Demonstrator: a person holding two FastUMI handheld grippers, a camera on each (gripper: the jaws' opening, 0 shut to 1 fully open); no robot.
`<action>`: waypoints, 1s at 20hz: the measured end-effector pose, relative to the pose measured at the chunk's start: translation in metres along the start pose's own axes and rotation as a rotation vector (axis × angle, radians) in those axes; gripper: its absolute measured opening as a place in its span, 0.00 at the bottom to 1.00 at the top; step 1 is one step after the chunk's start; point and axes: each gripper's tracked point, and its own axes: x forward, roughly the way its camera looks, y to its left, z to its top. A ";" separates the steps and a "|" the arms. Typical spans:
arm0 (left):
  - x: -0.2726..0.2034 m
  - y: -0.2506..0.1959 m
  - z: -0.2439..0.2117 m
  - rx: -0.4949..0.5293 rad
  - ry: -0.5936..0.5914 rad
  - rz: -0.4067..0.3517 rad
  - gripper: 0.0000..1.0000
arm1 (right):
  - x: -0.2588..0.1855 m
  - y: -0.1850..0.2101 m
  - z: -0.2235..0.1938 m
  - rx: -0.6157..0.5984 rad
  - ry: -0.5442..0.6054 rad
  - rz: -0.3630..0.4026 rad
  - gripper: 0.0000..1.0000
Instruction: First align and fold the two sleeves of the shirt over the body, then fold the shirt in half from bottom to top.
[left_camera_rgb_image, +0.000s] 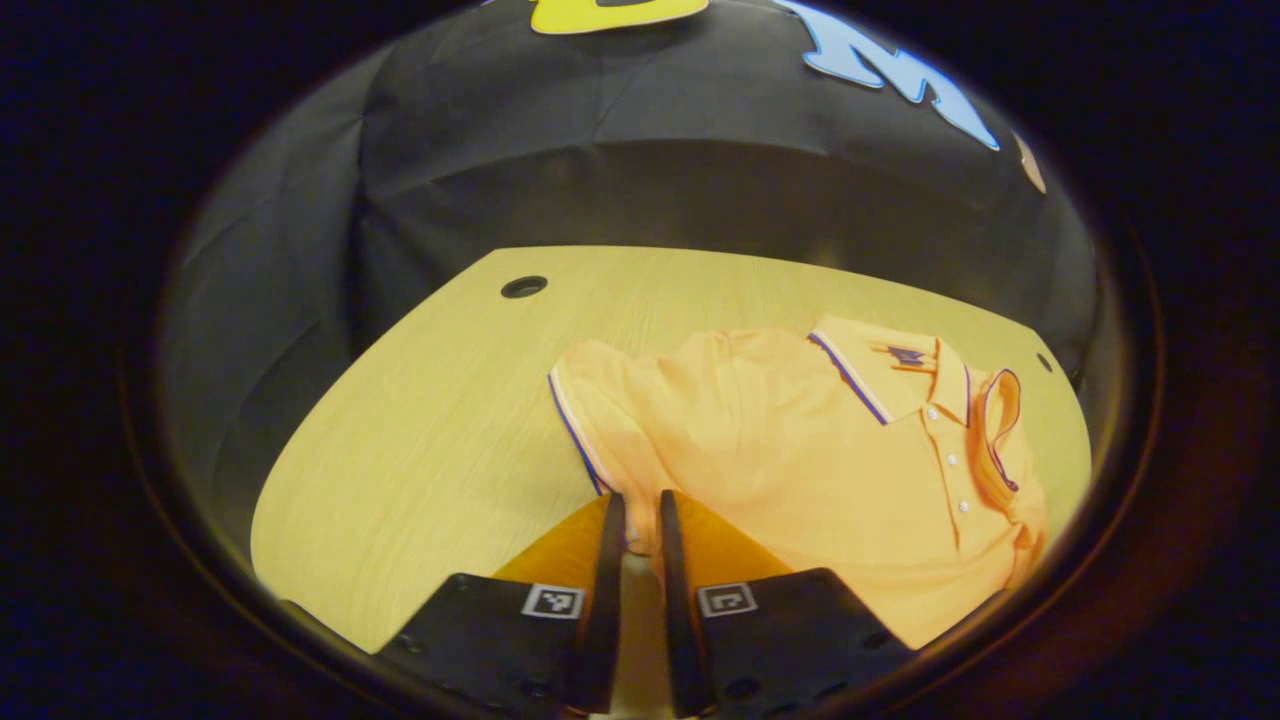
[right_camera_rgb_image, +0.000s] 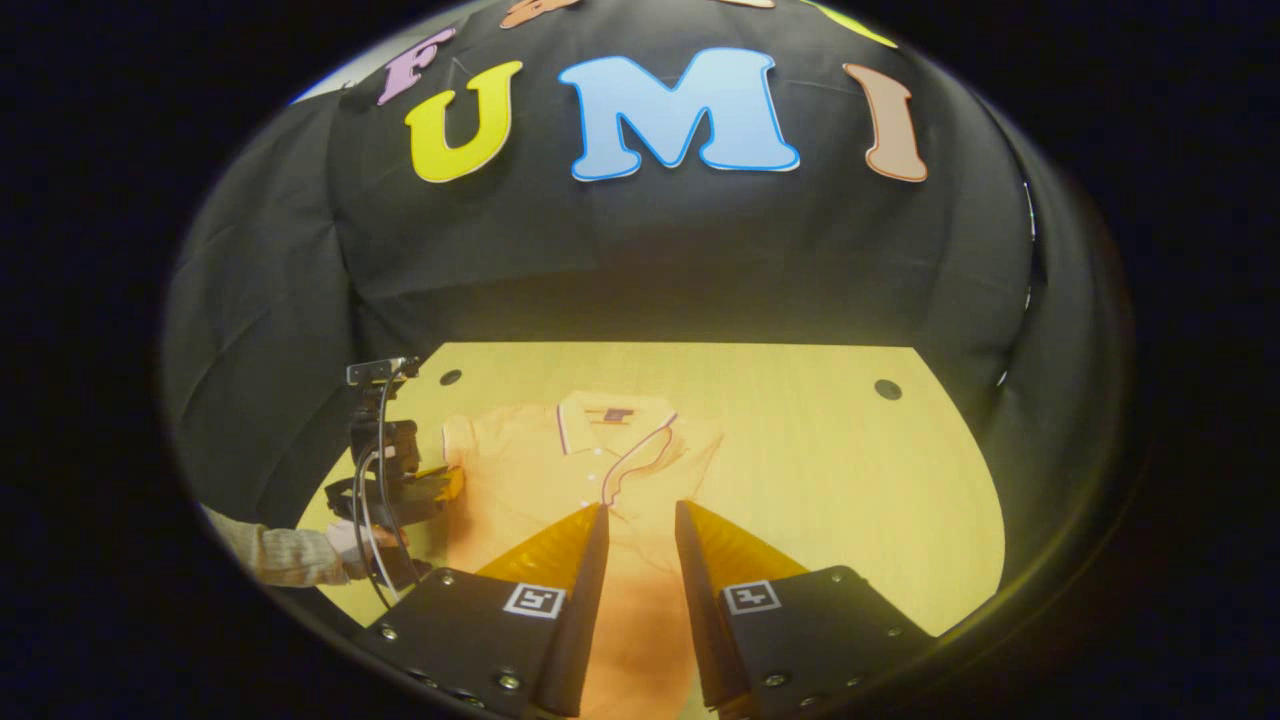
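The orange polo shirt with blue-trimmed collar (left_camera_rgb_image: 820, 440) lies on the pale wooden bench (left_camera_rgb_image: 420, 420). The left gripper (left_camera_rgb_image: 640, 520) has its fingers nearly closed, pinching the shirt's sleeve edge. The right gripper (right_camera_rgb_image: 640, 525) hovers above the shirt body, fingers slightly apart, holding nothing

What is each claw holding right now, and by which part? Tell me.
The left claw is nearly closed on the orange polo shirt, at the fabric beside its sleeve. The right claw is open above the shirt, holding nothing.
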 end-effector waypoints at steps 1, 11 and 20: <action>0.001 0.001 0.000 -0.006 -0.005 0.003 0.22 | -0.001 -0.001 0.001 -0.001 0.000 -0.001 0.41; -0.017 -0.034 0.043 0.117 -0.086 -0.064 0.14 | -0.003 -0.008 -0.006 0.012 0.014 -0.017 0.43; -0.069 -0.188 0.067 0.394 -0.208 -0.367 0.14 | -0.005 -0.016 -0.012 0.042 0.007 -0.037 0.43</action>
